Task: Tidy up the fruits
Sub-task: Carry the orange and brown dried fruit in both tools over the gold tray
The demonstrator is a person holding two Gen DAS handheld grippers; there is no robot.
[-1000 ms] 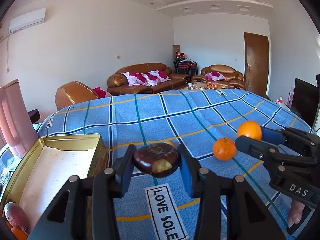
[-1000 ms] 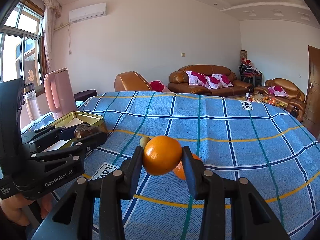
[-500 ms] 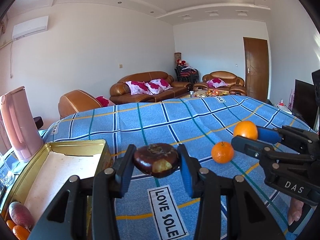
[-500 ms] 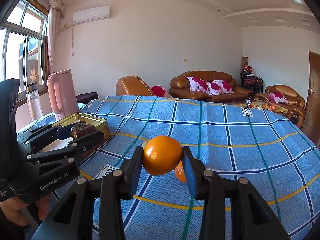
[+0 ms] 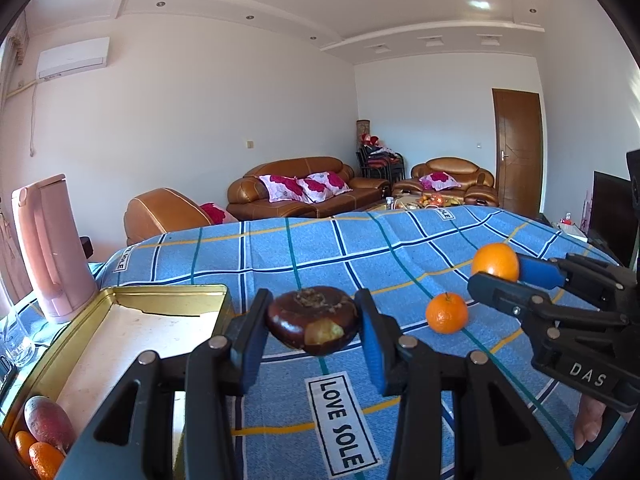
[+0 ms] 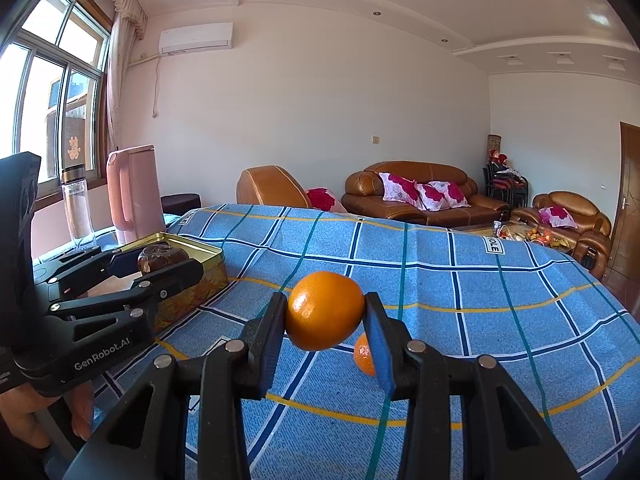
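Note:
My left gripper (image 5: 313,326) is shut on a dark brown fruit (image 5: 312,319) with a pale bruised patch, held above the blue checked cloth just right of the gold tin (image 5: 168,293). It also shows in the right wrist view (image 6: 162,259). My right gripper (image 6: 325,314) is shut on a large orange (image 6: 325,310), which also shows in the left wrist view (image 5: 495,261). A small orange (image 5: 446,313) lies on the cloth between the grippers; the right wrist view (image 6: 363,354) shows it partly hidden behind a finger. The tin's near corner holds a reddish fruit (image 5: 48,420) and small oranges (image 5: 38,454).
A pink kettle (image 5: 50,248) and a glass (image 5: 16,338) stand left of the tin. A clear bottle (image 6: 77,204) stands by the window. The cloth-covered table (image 6: 480,280) stretches far and right. Sofas stand beyond it.
Both grippers have risen and tilted upward with their fruits still held; more ceiling shows. The small orange on the cloth has not moved.

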